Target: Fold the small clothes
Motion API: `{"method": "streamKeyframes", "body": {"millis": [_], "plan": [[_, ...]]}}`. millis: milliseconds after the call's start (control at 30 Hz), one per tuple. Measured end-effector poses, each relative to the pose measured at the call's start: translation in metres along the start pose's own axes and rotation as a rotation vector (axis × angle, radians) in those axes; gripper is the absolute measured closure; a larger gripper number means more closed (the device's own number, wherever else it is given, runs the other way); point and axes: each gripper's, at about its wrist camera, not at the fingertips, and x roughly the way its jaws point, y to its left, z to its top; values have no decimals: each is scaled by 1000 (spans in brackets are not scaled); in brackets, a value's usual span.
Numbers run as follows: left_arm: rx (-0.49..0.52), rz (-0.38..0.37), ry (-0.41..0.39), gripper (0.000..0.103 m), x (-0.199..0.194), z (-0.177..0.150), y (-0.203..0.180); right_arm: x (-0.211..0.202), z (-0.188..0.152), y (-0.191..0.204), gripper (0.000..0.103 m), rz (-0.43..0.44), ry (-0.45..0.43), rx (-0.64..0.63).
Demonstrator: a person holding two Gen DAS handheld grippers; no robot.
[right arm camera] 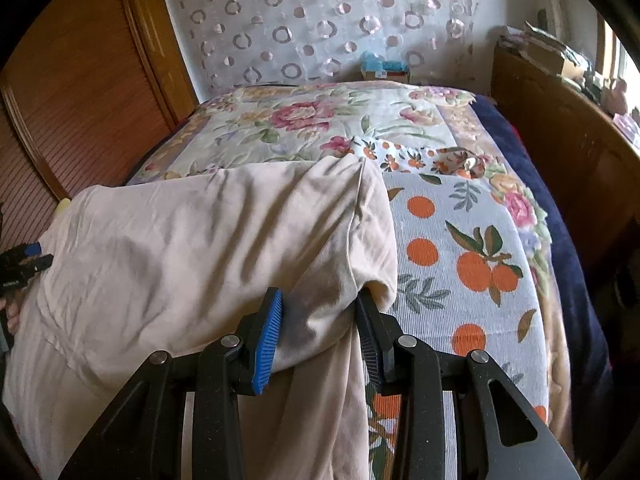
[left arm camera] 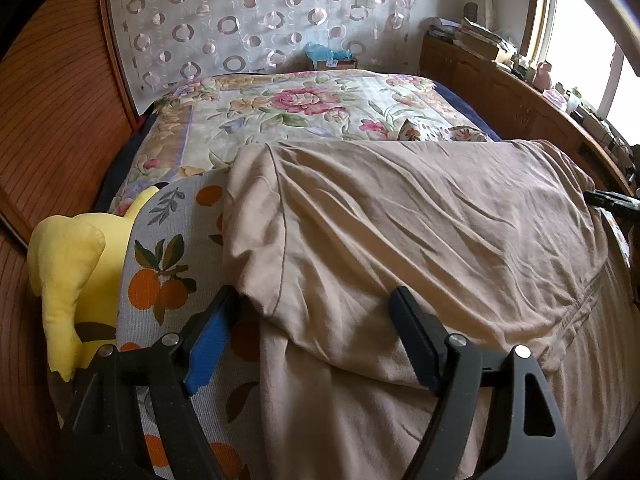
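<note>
Fingers of both grippers are spreading wide around folds of the beige garment (left arm camera: 400, 224). Left gripper (left arm camera: 316, 320) is working at lower centre, right gripper (right arm camera: 318, 320) likewise, neither seemingly pinching yet.

Beige garment (left arm camera: 400, 232), orange-fruit print cloth (left arm camera: 168, 280), floral bedspread (left arm camera: 304, 108), yellow plush toy (left arm camera: 72, 272), circle-patterned curtain (left arm camera: 260, 16)

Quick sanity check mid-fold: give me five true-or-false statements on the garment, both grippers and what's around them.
1. The beige garment lies over an orange-print cloth. True.
2. The left gripper has its jaws clamped shut. False: they stand wide apart around the garment's folded edge.
3. A yellow plush toy sits left of the garment. True.
4. The right gripper hovers over bare quilt. False: garment fabric sits between its jaws.
5. The garment is blue. False: beige.
</note>
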Motion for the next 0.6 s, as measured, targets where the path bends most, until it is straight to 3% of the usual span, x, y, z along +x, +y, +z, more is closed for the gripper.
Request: {"method": "streamKeyframes", "body": {"millis": [67,133,233,300,367,500,533,567,600], "plan": [[-25,-12,-6,25,0,2,3,0,-3,3,64,-9,-1,-9],[-57,-28,-15,34,0,4,8,1,-2,4,64,-8,-1,-8],[-79,-48,-31,58,-2,11,12,0,-3,3,64,1,-1,-1],[-69,-48,-32,84,-2,16,11,-2,-2,1,64,4,-1,0],[-59,-34,-29,95,-1,19,9,-3,-2,1,64,-1,-2,-4],[-28,-19,-49,98,-6,22,6,-5,2,4,64,-33,1,-33],[-20,-20,-55,99,-9,23,4,-7,4,4,71,-25,-9,-37],[-17,-21,-60,99,-11,24,3,-9,6,5,86,-15,-17,-44],[-14,-21,-71,99,-14,25,2,-12,8,6,89,-20,-26,-53]]}}
